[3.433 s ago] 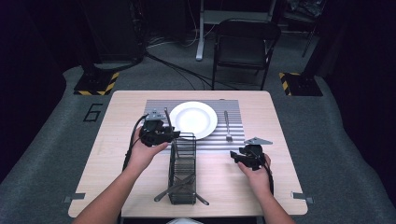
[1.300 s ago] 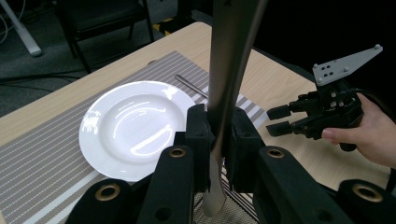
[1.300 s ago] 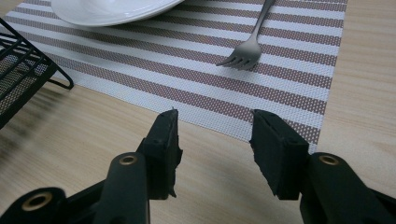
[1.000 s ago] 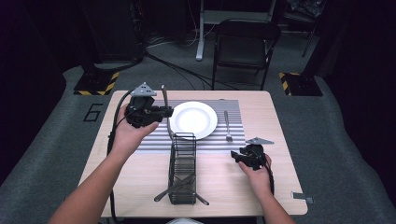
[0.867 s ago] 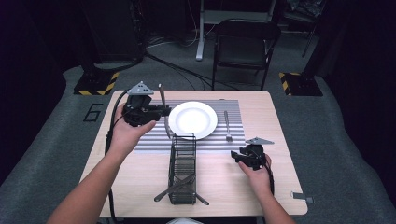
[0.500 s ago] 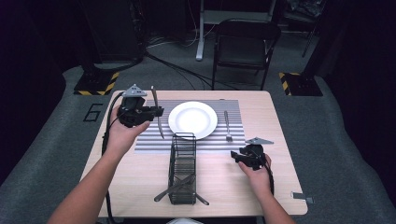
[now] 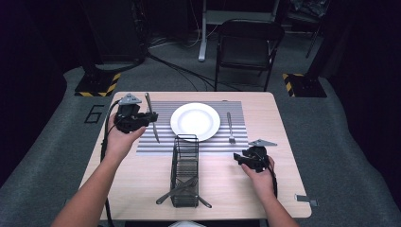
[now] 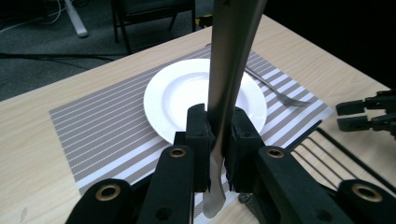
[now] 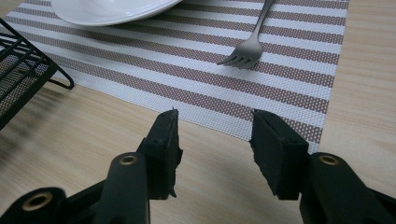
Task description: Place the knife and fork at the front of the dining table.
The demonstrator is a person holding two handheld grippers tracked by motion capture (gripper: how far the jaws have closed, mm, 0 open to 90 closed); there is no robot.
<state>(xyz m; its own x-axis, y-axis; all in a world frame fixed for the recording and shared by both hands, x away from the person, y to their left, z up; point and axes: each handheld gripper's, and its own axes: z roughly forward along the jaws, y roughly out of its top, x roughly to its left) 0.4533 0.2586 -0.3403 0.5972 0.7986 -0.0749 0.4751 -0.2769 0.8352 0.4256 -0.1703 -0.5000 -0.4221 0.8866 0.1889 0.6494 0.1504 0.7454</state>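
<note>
A wooden bench (image 7: 142, 165) stands on grey carpet (image 7: 340, 156). Behind the bench, a black folding chair (image 7: 248, 47) and floor cables (image 7: 182, 71); beyond, darkness.

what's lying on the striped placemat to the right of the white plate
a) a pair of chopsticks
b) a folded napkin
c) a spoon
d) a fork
d: a fork lies flat on the striped placemat just right of the white plate, its tines toward the person's side; the right gripper view shows those tines plainly.
</note>
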